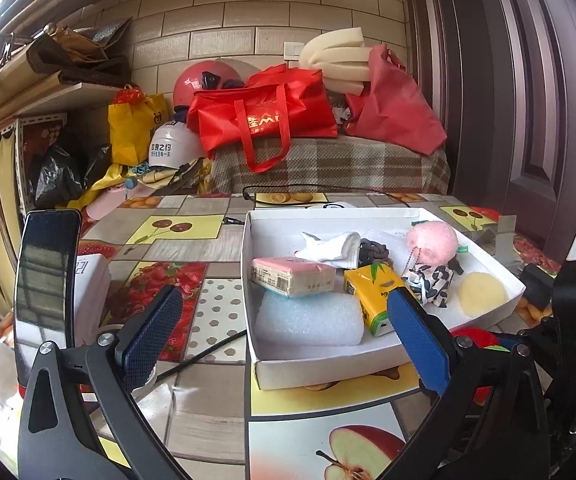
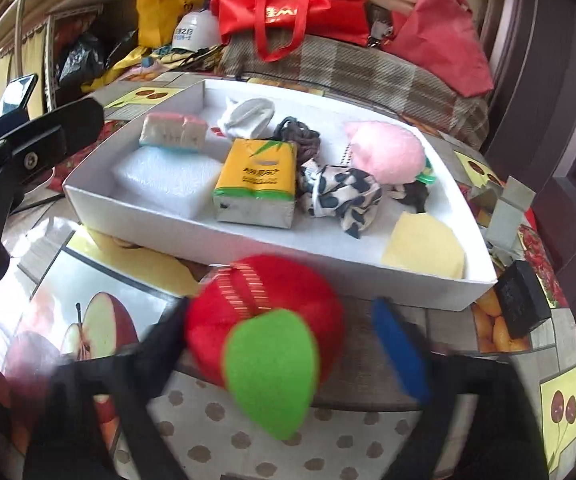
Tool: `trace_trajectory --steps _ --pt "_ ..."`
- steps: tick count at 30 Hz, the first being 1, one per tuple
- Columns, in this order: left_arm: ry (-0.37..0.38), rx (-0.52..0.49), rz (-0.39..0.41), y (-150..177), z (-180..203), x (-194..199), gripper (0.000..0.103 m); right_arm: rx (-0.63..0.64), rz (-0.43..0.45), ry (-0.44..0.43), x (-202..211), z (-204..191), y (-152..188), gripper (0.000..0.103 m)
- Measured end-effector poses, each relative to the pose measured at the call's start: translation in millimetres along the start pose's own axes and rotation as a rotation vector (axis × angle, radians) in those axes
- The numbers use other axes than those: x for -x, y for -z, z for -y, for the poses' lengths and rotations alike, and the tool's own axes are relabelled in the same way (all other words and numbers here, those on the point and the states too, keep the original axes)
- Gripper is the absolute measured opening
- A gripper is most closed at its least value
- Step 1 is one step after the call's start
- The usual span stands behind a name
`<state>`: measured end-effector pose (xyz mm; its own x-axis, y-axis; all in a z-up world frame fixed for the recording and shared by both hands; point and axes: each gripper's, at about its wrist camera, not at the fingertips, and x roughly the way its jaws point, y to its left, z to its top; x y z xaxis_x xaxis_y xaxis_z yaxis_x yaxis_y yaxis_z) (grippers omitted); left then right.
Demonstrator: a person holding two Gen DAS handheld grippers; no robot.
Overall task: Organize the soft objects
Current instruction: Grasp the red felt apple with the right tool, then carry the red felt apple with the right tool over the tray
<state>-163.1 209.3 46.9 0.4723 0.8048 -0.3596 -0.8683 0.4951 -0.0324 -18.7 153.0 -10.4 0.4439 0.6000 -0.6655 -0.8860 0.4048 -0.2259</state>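
Note:
A white box (image 1: 319,364) (image 2: 208,236) on the table holds soft things: white foam (image 1: 307,320), a pink tissue pack (image 1: 293,276), a yellow tissue pack (image 2: 256,178), a white sock (image 2: 248,114), a spotted cloth (image 2: 339,196), a pink plush ball (image 2: 387,150) and a yellow sponge (image 2: 423,246). My left gripper (image 1: 284,340) is open and empty in front of the box. My right gripper (image 2: 284,340) is open around a red plush apple with a green leaf (image 2: 264,328), just before the box's near wall. The apple touches the left finger; a gap shows at the right finger.
A phone (image 1: 46,268) stands at the table's left. A black cable (image 1: 208,350) runs past the box. A small black box (image 2: 521,300) and a grey bracket (image 2: 507,216) sit at the right. Red bags (image 1: 264,116) and helmets crowd the bench behind.

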Motion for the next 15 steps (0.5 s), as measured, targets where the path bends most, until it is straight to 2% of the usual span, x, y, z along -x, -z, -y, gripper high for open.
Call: trace_trajectory --steps 6,11,15 --pt "-0.002 0.006 -0.003 1.4 -1.9 5.6 0.103 -0.018 0.18 -0.015 38.5 2.4 9.3 0.063" --pt "-0.01 -0.006 0.002 2.5 -0.1 10.0 0.103 -0.158 0.321 0.002 73.8 28.3 32.1 0.064" --pt "-0.015 -0.008 0.003 3.0 0.3 11.7 0.103 -0.226 0.368 0.009 91.0 45.2 47.4 0.064"
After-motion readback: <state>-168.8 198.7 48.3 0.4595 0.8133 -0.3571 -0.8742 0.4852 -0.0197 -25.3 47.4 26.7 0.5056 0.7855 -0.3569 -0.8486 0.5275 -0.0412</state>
